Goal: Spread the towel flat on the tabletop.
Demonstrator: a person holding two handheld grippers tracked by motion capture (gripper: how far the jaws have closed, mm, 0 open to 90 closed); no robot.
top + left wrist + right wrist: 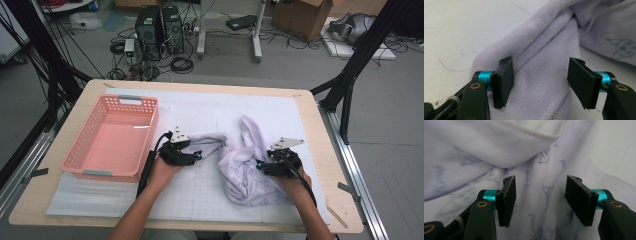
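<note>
The left gripper [540,83] stood with jaws apart over a stitched edge of the lilac printed garment [245,165], pads clear of the cloth. The right gripper [540,200] was likewise released, jaws wide above the printed folds. The garment lay crumpled on the white gridded mat [200,195], right of the pink plastic basket [87,150], between the person's two hands.

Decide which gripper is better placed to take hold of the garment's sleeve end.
Left. The left gripper is open over the garment's sleeve end; the right gripper is open over the crumpled body.
</note>
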